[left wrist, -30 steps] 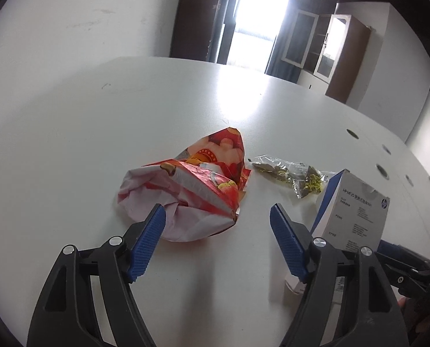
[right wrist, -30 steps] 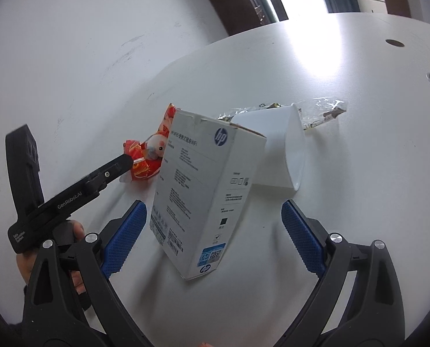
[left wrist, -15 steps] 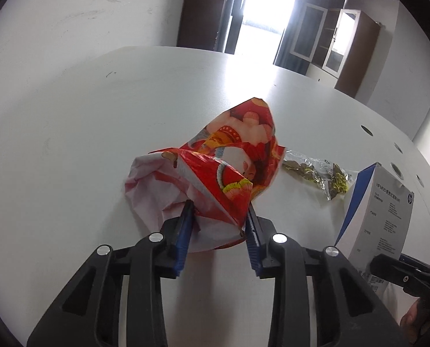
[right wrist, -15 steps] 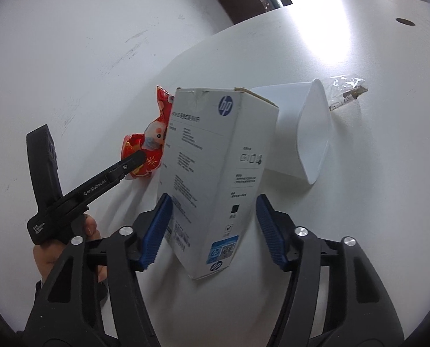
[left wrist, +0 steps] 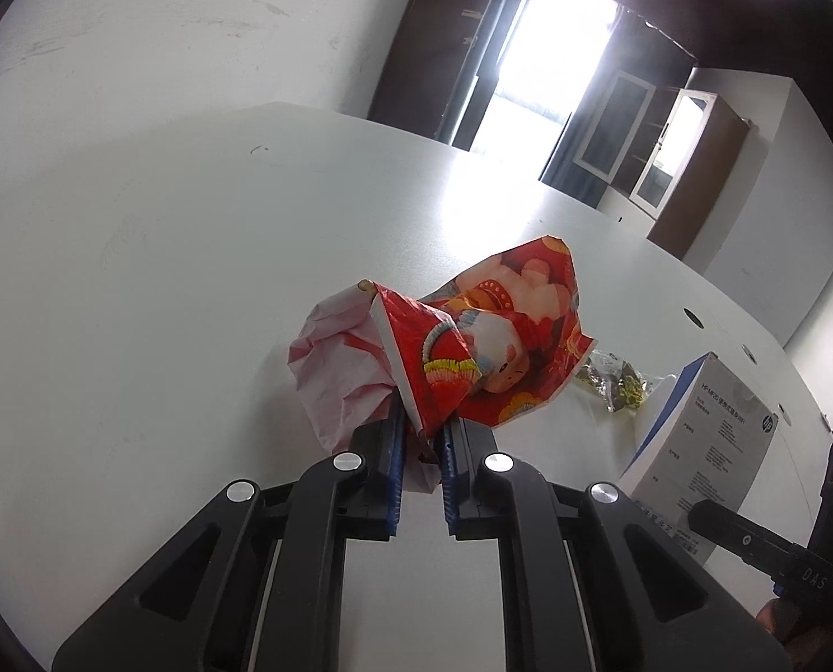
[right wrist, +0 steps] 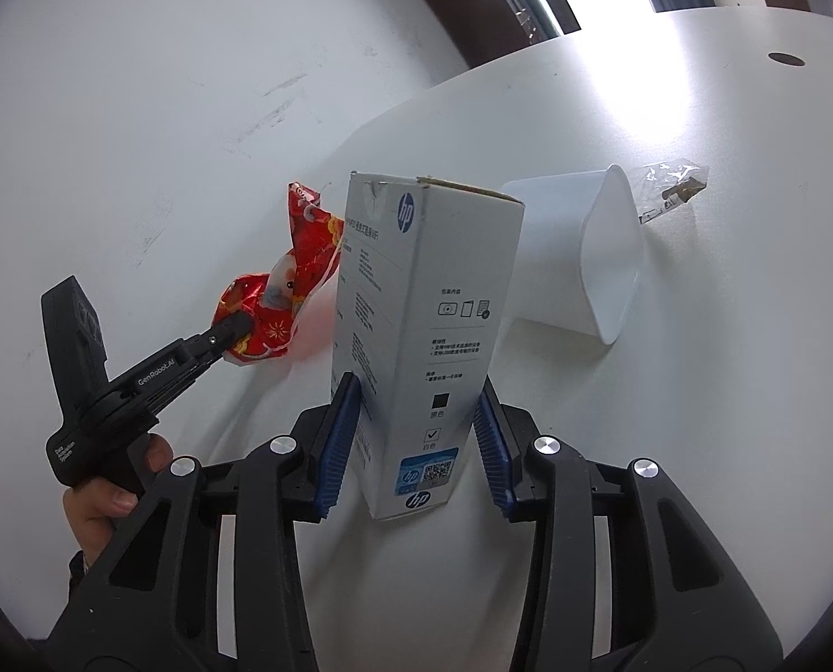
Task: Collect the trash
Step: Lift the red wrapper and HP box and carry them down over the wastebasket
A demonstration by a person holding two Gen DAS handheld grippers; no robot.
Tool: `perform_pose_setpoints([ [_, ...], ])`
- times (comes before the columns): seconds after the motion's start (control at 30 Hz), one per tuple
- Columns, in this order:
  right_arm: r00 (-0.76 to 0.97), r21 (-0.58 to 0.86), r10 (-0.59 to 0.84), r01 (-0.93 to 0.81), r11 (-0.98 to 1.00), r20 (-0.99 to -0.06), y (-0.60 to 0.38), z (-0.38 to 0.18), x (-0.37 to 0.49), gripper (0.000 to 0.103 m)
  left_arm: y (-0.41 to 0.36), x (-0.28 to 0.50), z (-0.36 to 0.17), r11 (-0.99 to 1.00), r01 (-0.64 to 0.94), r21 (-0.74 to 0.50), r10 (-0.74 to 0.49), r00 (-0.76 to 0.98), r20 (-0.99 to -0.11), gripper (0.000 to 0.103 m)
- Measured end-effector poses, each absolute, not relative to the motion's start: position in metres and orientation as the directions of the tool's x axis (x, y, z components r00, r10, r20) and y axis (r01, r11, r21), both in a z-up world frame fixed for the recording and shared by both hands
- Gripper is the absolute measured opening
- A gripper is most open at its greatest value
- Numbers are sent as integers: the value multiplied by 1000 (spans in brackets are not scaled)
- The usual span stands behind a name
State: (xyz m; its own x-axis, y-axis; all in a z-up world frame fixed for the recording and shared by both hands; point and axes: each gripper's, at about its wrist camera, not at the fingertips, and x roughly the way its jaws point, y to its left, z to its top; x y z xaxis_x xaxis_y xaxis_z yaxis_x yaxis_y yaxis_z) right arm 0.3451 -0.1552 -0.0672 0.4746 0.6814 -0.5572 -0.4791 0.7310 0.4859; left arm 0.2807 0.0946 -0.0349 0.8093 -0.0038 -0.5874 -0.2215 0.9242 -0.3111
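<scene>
While left tongs (left wrist: 419, 467) pinch the red wrapper (left wrist: 472, 347), right tongs (right wrist: 416, 442) clamp the HP box (right wrist: 422, 308).

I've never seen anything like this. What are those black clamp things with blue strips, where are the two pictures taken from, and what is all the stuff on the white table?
No robot here: a person holds a handheld gripper in each hand, each with a wide-angle camera looking forward along its jaws. One picture comes from each gripper.

In the left camera's view, the left gripper has its jaws shut on a crumpled red printed wrapper. In the right camera's view, the right gripper has its jaws shut on the sides of an upright white HP box; the left gripper shows there too, from the side.

Also on the white table: a white plastic cup lying on its side, and beyond it a small clear wrapper. All look like trash to collect.
</scene>
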Motion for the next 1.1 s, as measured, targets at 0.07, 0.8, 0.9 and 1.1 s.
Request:
perform_pose_setpoints([
  [0.07,482,484,679,-478,733,-553,-156,-68,340,35,94,269,-28,923,-221,-315,17,840,-542,9],
  [0.8,713,322,566,-467,823,-413,-181,7,166,29,53,48,14,959,-146,-243,11,875,-484,9],
  [0.9,748,274,534,-459,845,-394,-191,6,112,29,54,22,9,960,-134,-246,-1,877,-481,9],
  [1.1,760,242,522,-462,853,-388,-201,4,47,29,50,-27,-3,962,-98,-254,-38,875,-482,9],
])
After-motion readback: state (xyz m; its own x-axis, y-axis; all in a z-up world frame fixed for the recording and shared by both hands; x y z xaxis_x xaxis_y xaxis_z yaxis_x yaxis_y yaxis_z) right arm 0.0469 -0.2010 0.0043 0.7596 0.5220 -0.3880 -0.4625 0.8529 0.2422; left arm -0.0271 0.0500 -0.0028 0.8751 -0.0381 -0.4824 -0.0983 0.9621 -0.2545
